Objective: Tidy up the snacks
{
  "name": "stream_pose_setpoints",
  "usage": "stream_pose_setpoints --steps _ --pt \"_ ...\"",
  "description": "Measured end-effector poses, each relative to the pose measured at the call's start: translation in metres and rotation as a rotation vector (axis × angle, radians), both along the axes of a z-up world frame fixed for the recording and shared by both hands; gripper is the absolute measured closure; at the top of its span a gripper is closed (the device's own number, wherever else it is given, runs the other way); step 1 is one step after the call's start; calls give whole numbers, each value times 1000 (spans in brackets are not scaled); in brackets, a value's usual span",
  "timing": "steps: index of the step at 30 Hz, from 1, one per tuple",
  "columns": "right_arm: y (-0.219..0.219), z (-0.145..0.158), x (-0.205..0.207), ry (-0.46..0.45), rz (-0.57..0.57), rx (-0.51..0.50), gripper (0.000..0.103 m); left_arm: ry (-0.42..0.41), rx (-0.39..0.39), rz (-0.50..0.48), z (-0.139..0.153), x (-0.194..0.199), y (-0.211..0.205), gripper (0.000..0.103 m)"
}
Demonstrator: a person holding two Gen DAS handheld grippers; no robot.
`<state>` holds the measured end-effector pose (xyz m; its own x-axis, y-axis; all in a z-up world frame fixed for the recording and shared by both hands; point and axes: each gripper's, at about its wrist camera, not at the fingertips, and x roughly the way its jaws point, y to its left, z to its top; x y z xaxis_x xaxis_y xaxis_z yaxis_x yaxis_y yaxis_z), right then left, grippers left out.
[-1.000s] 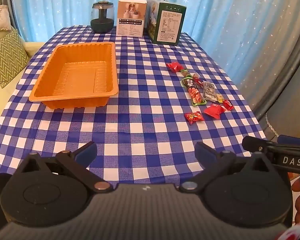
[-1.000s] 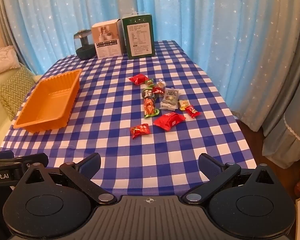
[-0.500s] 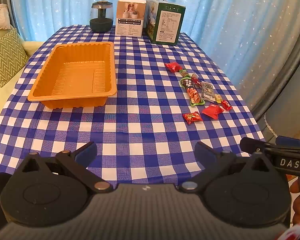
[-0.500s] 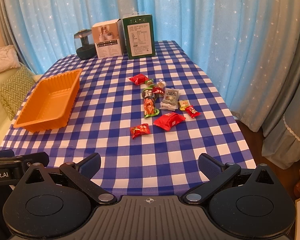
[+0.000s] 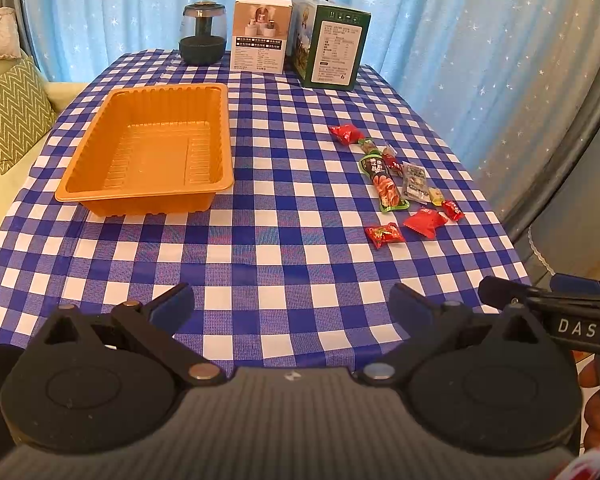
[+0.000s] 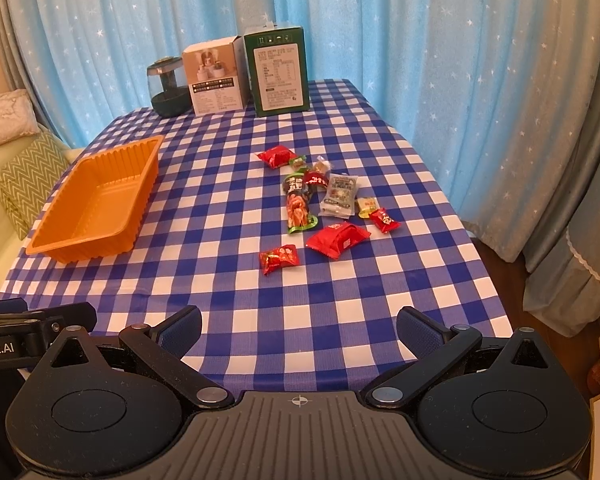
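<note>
An empty orange tray sits on the left of the blue checked table. Several wrapped snacks lie loose on the right side: a red packet nearest me, a larger red pouch, a long green-edged pack, a grey sachet and a red one farthest back. My left gripper hangs open over the near table edge, nothing between its fingers. My right gripper is also open and empty, well short of the snacks.
A dark glass jar, a white box and a green box stand along the far edge before blue curtains. A sofa with zigzag cushions lies left of the table. The other gripper's body shows at right.
The left gripper has drawn back and risen slightly, so the table looks a little farther away. The right view is nearly unchanged. Both stay open.
</note>
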<state>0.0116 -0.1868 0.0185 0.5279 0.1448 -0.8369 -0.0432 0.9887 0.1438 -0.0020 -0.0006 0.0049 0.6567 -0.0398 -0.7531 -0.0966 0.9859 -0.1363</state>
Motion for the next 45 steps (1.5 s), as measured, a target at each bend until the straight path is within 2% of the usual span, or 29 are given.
stream_pose_setpoints --steps 45 --pt "0 -4 -1 7 -1 1 0 6 -8 0 -1 -1 -2 0"
